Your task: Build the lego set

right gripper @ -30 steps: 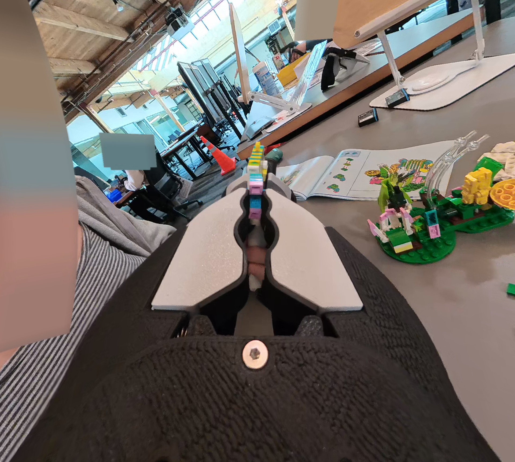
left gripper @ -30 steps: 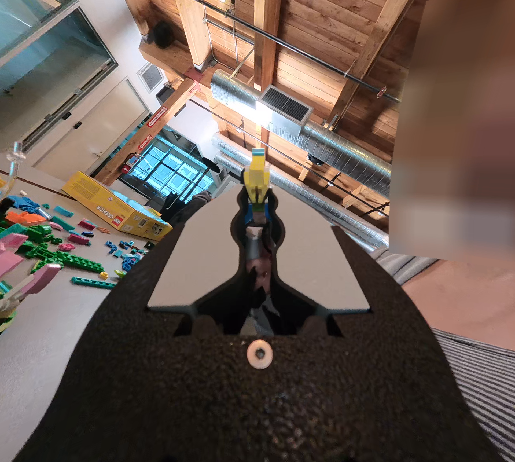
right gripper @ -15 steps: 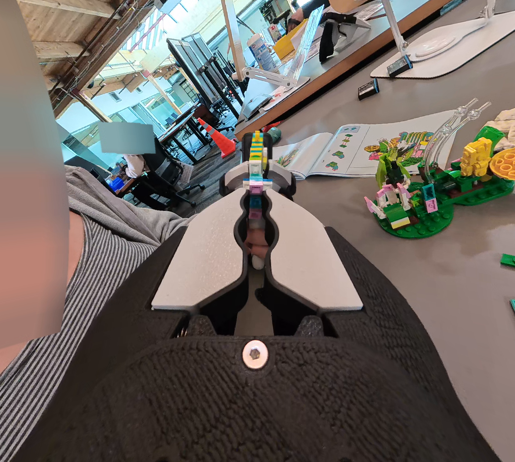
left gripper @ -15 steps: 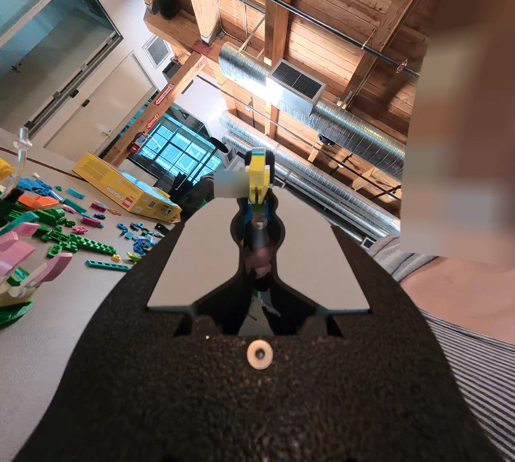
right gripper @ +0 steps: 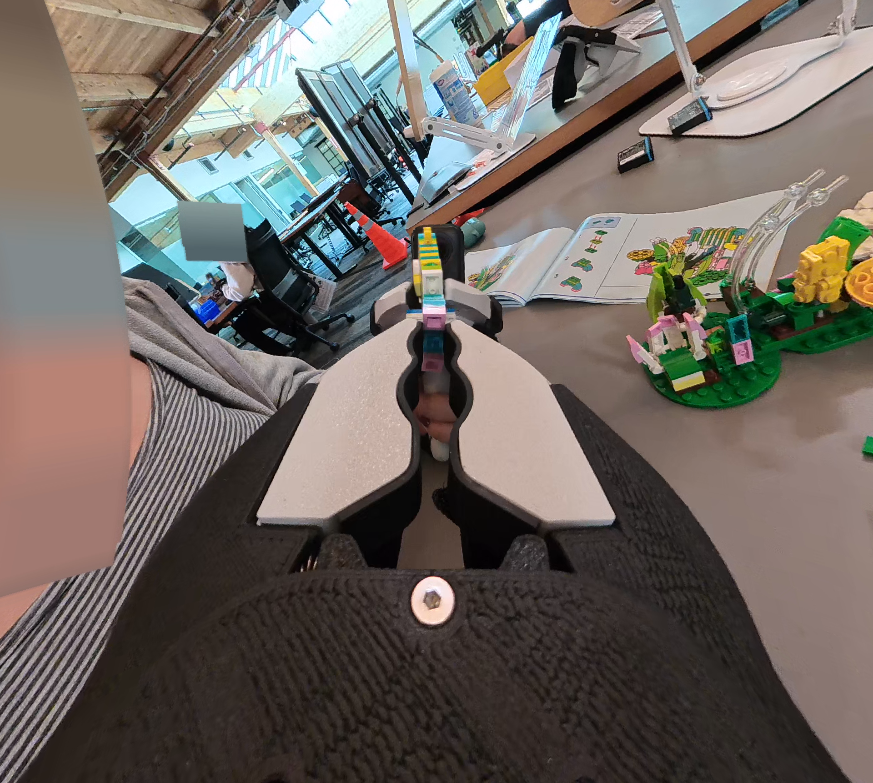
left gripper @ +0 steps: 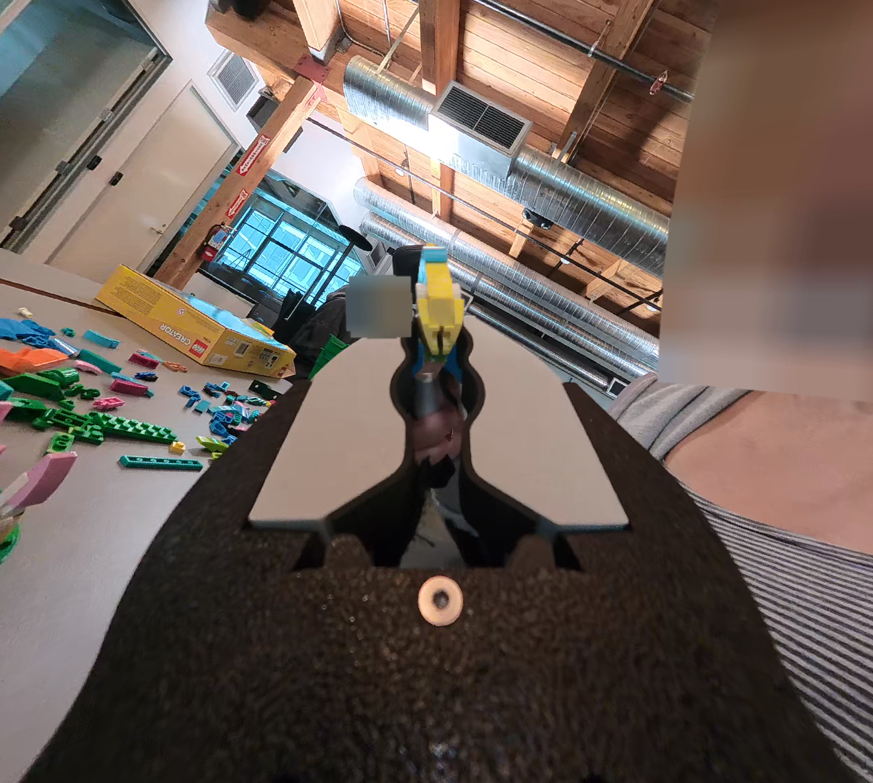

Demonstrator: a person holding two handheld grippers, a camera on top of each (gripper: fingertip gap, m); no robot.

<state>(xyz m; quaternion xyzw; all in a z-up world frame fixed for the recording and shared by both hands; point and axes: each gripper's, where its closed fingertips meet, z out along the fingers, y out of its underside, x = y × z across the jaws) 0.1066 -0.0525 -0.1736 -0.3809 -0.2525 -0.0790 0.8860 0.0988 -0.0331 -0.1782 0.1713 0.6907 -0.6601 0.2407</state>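
The left gripper (left gripper: 437, 354) is seen clenched on a small brick assembly (left gripper: 438, 302): a yellow block with a teal cap protrudes past the fingertips, with a blue piece and a grey pin pinched between the jaws. The gripper is raised and tilted upward, so that wooden ceiling beams and silver ducts (left gripper: 557, 188) fill the background. To its left, loose bricks (left gripper: 108, 401) in green, teal, pink, blue and orange are scattered on the grey table (left gripper: 71, 571), and a yellow box (left gripper: 189, 330) lies behind them. A striped shirt (left gripper: 812, 628) is visible at the right edge.

The right gripper (right gripper: 432, 335) is recorded as closed on a slim stack (right gripper: 431, 302) of bricks, pink and teal at the jaws, white and yellow-striped at the far end. The stack is held off the table, pointing away from the camera. The other gripper's grey fingers (right gripper: 467, 304) and its black camera (right gripper: 449, 250) are seen just behind the stack, facing it; contact between the two assemblies cannot be determined. To the right, a partly built model (right gripper: 737, 344) stands on green plates, with pink flowers, a yellow figure and clear curved rods. An open booklet (right gripper: 614, 259) lies on the table beyond it. Desks, monitors and an orange cone (right gripper: 378, 240) are noted farther off.
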